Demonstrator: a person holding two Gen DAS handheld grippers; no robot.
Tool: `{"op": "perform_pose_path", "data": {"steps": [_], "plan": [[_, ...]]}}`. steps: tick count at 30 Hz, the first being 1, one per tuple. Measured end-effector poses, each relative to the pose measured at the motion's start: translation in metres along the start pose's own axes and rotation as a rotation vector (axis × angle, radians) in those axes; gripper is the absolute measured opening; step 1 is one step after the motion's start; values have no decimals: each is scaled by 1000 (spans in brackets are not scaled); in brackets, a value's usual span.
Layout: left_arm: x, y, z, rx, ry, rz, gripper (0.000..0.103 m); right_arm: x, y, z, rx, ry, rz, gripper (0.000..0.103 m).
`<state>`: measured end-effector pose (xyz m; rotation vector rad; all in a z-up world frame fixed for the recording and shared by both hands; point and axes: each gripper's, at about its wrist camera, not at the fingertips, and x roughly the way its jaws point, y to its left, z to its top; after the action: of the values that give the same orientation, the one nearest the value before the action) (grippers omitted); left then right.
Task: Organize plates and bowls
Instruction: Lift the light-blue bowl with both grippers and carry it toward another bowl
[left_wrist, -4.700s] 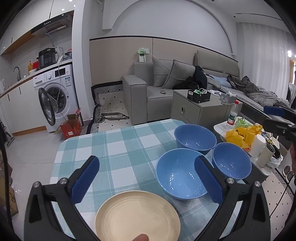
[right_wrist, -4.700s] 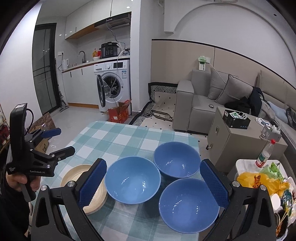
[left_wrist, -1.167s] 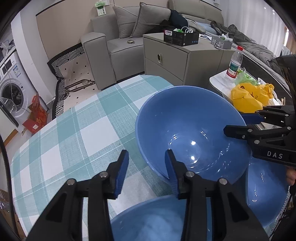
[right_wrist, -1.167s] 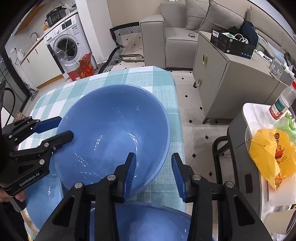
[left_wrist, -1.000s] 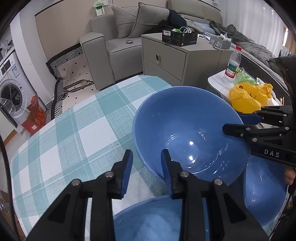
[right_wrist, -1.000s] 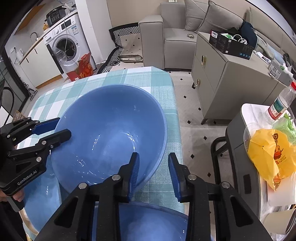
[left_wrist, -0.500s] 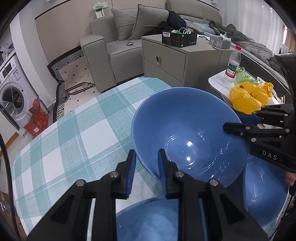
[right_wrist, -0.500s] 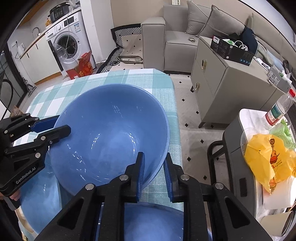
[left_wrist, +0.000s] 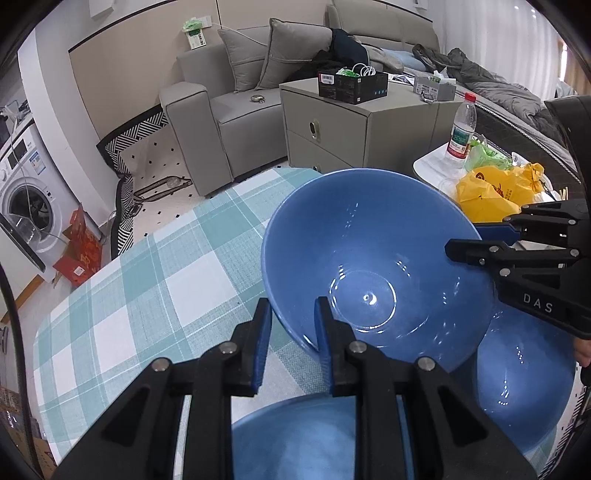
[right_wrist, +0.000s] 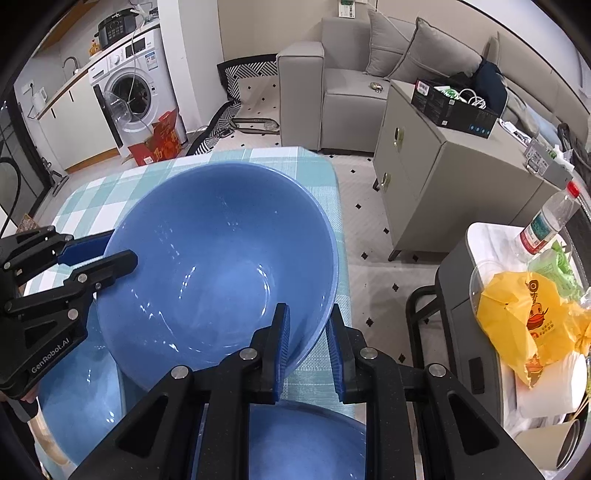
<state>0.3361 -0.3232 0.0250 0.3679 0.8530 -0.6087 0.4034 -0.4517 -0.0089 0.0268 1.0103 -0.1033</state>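
A large blue bowl (left_wrist: 369, 266) (right_wrist: 221, 266) is held from two sides over the checked tablecloth (left_wrist: 147, 288). My left gripper (left_wrist: 291, 314) is shut on its near rim, one pad inside and one outside. My right gripper (right_wrist: 308, 317) is shut on the opposite rim and shows in the left wrist view as the right gripper (left_wrist: 476, 240). The left gripper (right_wrist: 107, 254) shows at the bowl's left edge. A second blue bowl (left_wrist: 306, 439) (right_wrist: 81, 398) and a third blue bowl (left_wrist: 517, 369) (right_wrist: 306, 443) sit beside it, partly under its rim. A beige plate's edge (right_wrist: 40, 435) peeks out at the lower left.
A small side table (right_wrist: 491, 236) beside the table's right edge carries a yellow bag (right_wrist: 524, 321) and a water bottle (right_wrist: 546, 221). A grey cabinet (right_wrist: 443, 166), a sofa (left_wrist: 229, 103) and a washing machine (right_wrist: 133, 92) stand further off.
Both grippers' jaws have closed from a narrow gap onto the large bowl's rim. The hands have hardly moved.
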Motion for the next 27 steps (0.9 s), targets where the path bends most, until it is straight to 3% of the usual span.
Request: {"op": "perform_pose_path", "data": {"steps": [27], "plan": [[-89, -7, 5, 8, -136, 27, 22, -108, 20, 0, -27, -157, -38, 20]]}}
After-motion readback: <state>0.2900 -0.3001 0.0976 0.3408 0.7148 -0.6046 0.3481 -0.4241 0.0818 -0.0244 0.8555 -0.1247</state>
